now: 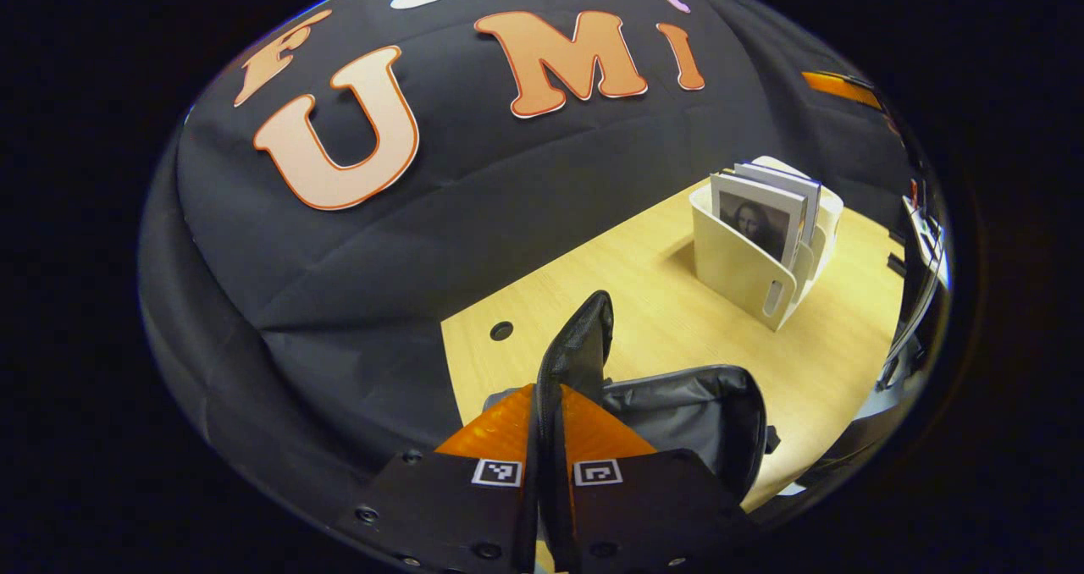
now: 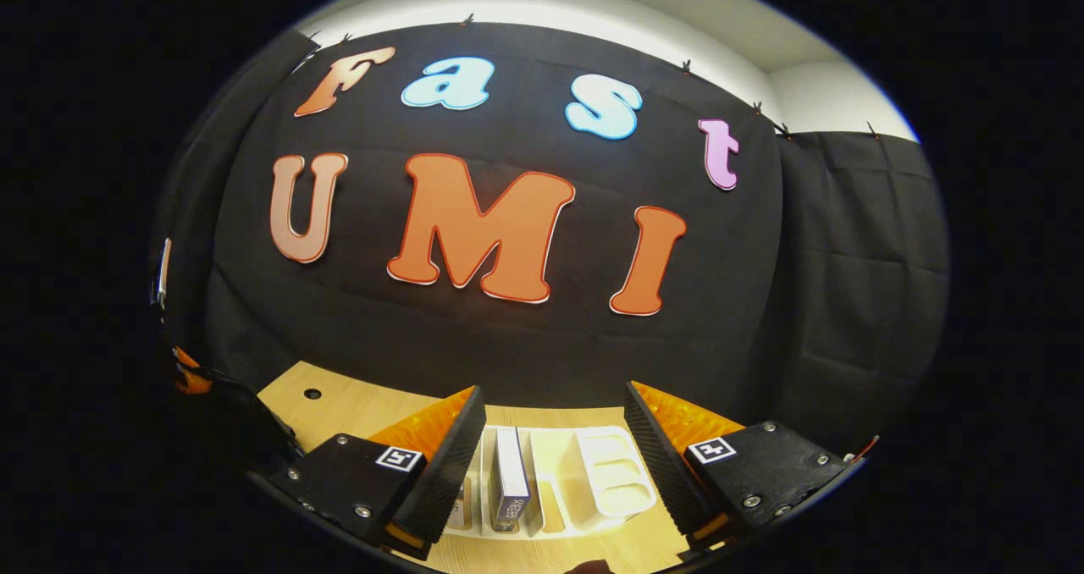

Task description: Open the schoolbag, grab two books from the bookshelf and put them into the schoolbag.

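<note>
In the left gripper view, my left gripper [image 1: 549, 396] is shut on a black padded edge [image 1: 580, 337] of the schoolbag, which stands up between the fingers. The black schoolbag [image 1: 703, 413] lies just right of the fingers, its mouth gaping on a grey lining. The white bookshelf [image 1: 737, 269] stands farther right on the table, with books [image 1: 758, 214] upright in it. In the right gripper view, my right gripper [image 2: 552, 392] hangs open above the bookshelf [image 2: 610, 472]. A book [image 2: 511, 472] stands in a slot below, nearer the left finger. Nothing touches either finger.
The light wooden table [image 1: 644, 303] has a round cable hole [image 1: 501, 331] near its back edge, also seen as the hole [image 2: 312, 394] in the right gripper view. The black cloth wall rises right behind the table. Dark equipment stands past the table's right end [image 1: 919, 286].
</note>
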The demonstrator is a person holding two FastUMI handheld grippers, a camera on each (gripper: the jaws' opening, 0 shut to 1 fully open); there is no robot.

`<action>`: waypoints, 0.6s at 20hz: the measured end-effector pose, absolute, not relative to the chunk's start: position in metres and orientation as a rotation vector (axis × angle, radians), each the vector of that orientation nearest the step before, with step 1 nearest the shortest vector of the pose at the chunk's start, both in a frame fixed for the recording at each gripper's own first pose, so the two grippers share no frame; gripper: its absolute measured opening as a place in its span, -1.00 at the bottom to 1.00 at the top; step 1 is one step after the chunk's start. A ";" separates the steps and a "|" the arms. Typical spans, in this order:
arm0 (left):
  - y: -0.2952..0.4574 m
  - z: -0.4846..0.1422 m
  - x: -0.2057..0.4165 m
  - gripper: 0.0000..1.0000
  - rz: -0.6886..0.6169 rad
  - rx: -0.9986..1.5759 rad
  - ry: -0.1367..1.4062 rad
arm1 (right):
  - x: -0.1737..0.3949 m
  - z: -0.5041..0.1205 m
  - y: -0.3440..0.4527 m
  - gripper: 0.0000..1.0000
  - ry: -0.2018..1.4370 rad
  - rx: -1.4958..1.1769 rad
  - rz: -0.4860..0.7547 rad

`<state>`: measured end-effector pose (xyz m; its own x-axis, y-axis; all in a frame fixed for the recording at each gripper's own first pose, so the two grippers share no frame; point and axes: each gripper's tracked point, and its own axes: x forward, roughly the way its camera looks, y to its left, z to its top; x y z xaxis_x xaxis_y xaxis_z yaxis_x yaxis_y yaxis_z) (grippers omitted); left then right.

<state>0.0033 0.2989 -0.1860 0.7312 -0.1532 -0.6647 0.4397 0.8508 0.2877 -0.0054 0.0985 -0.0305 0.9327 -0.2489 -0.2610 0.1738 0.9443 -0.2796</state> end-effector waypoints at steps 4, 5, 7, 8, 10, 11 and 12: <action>0.304 -0.189 0.005 -0.90 -0.368 0.346 0.767 | 0.010 -0.053 0.127 0.96 0.428 -0.211 -0.112; 0.304 -0.187 0.008 -0.89 -0.373 0.315 0.781 | 0.013 -0.060 0.134 0.97 0.460 -0.206 -0.094; 0.308 -0.180 0.010 -0.92 -0.374 0.317 0.791 | 0.025 -0.073 0.139 0.97 0.515 -0.228 -0.060; 0.308 -0.175 0.012 -0.91 -0.381 0.323 0.790 | 0.032 -0.079 0.141 0.97 0.548 -0.246 -0.040; 0.306 -0.170 0.015 -0.92 -0.386 0.331 0.802 | 0.044 -0.093 0.146 0.97 0.614 -0.256 -0.001; 0.306 -0.170 0.016 -0.92 -0.386 0.334 0.812 | 0.051 -0.100 0.153 0.98 0.641 -0.248 0.026; 0.307 -0.168 0.017 -0.91 -0.382 0.339 0.819 | 0.057 -0.107 0.157 0.98 0.670 -0.240 0.049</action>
